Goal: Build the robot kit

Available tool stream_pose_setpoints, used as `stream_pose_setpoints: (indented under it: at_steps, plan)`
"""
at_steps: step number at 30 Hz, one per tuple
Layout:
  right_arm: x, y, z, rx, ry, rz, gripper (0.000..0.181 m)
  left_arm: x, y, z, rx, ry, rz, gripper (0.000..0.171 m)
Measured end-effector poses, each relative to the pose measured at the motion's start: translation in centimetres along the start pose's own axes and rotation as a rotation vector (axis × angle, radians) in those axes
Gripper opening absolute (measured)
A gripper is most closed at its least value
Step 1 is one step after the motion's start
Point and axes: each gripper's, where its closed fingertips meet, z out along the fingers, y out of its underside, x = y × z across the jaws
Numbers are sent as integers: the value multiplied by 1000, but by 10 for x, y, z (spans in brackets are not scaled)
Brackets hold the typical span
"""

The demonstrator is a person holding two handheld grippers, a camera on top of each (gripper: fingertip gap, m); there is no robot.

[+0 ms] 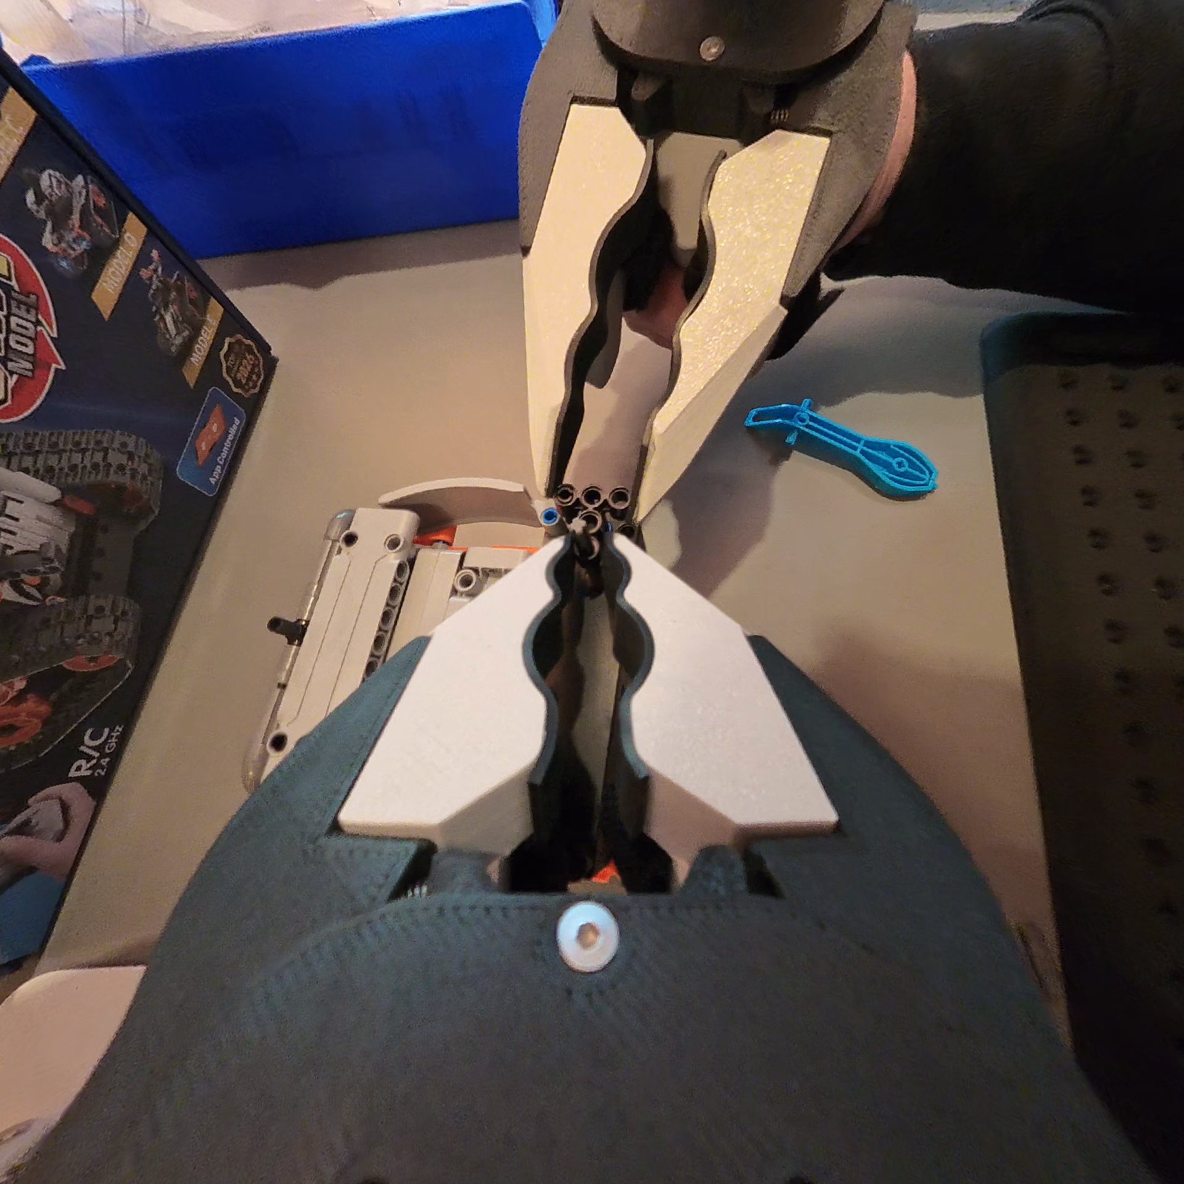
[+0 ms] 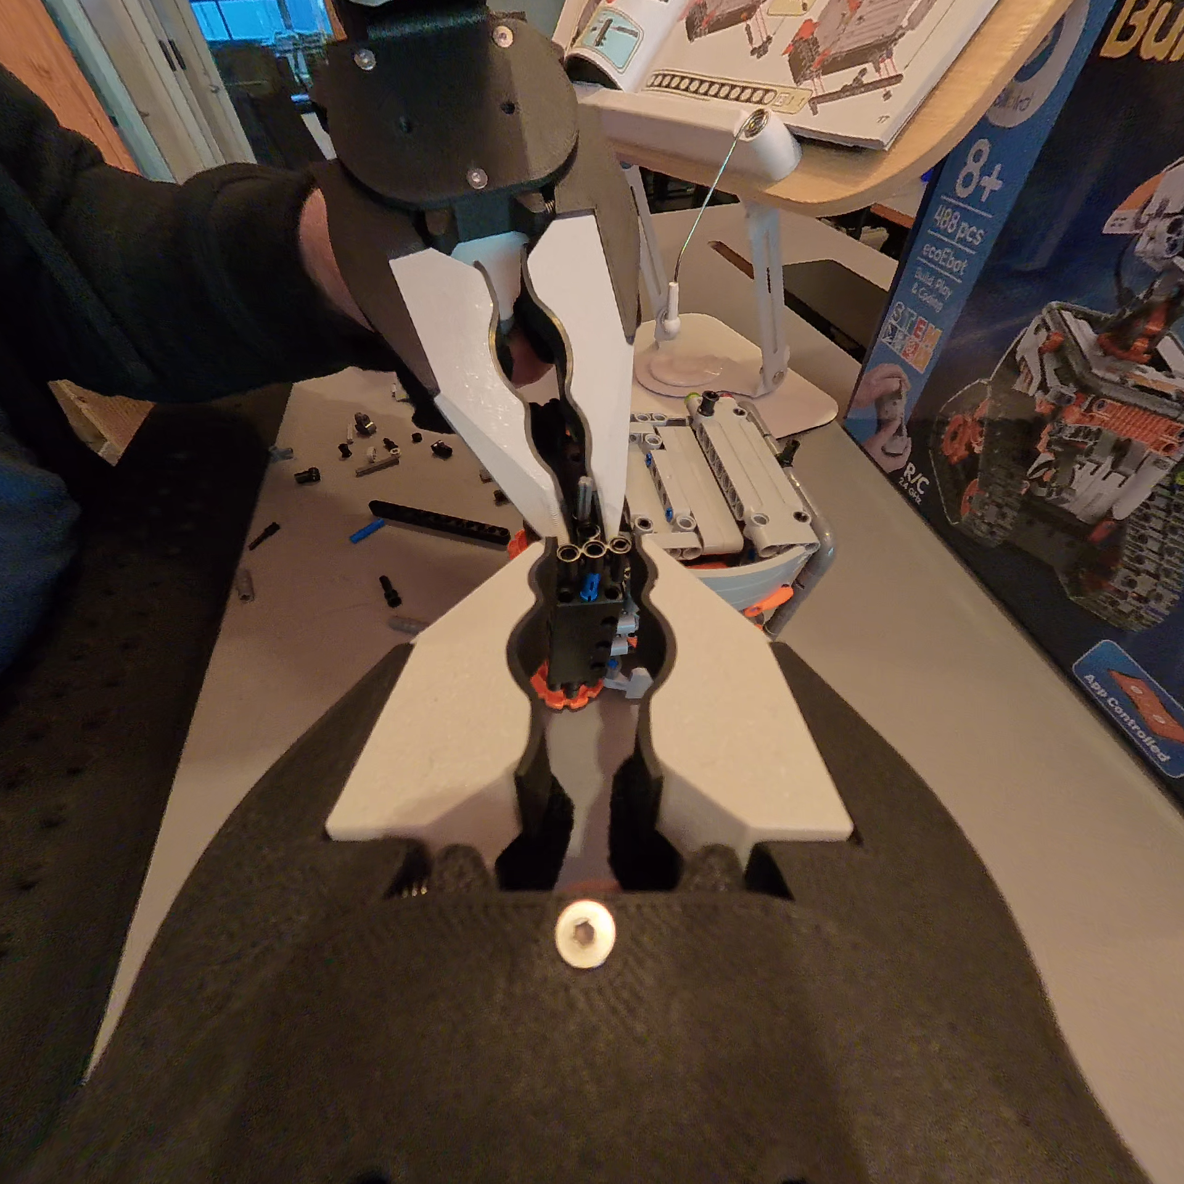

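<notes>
My right gripper is shut on a black beam block with round holes on top, blue pins and an orange gear under it. My left gripper is shut on a small grey pin and holds its end against the top holes of the block. In the left wrist view the right gripper comes down from above with the block at its tips. In the right wrist view the left gripper reaches down from the top. A grey beam model lies on the table just behind the tips.
A printed toy box stands beside the model. A blue bin is beyond it. A blue plastic tool lies near a black perforated mat. Loose small parts, a long black beam and a booklet stand share the table. My two grippers' fingertips are within a few centimetres of each other. The model is about 20 centimeters from both grippers' fingertips.
</notes>
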Motion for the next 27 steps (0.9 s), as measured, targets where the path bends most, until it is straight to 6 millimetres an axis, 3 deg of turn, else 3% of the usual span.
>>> stream_pose_setpoints:
  at_steps: [27]
  plan:
    - [-6, 8, 4, -23, -17, 174, 20, 7, 7, 3, -48, 90, -35, 6]
